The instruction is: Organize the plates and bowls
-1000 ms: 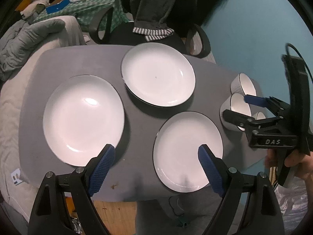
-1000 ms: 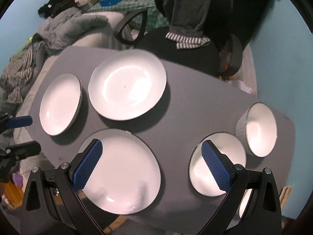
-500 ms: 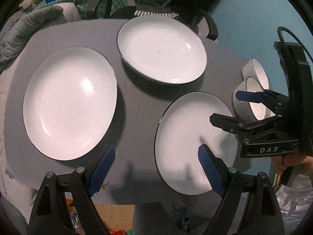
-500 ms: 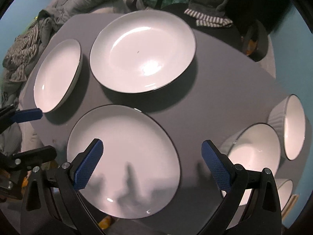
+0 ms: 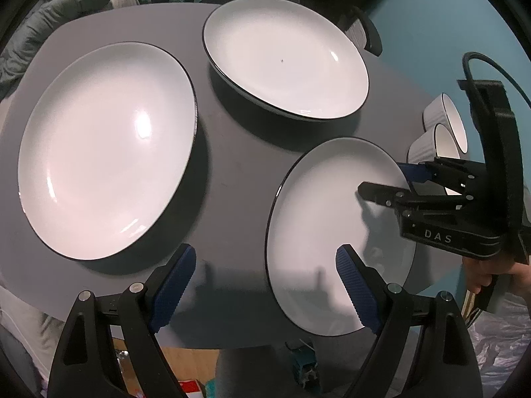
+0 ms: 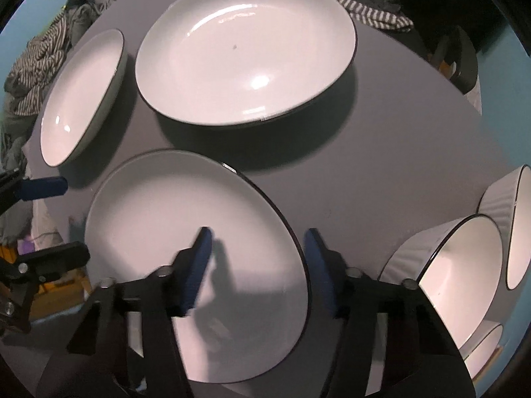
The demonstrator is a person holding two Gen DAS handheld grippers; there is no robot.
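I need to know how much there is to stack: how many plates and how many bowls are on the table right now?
Plates: 3 – near plate, far plate, left plate
Bowls: 3 – near bowl, far bowl, a third bowl only partly seen at the table's edge
Total: 6

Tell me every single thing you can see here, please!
plates: three, white with dark rims, spread on the table
bowls: three, white, ribbed, at the table's right edge
table: one, grey
chair: one, dark, behind the table
clothes: a heap, grey and striped, beyond the table
left gripper: black, blue pads, open, above the table's near edge
right gripper: black, blue pads, jaws just been closing, astride the nearest plate's rim
hand: one, holding the right gripper
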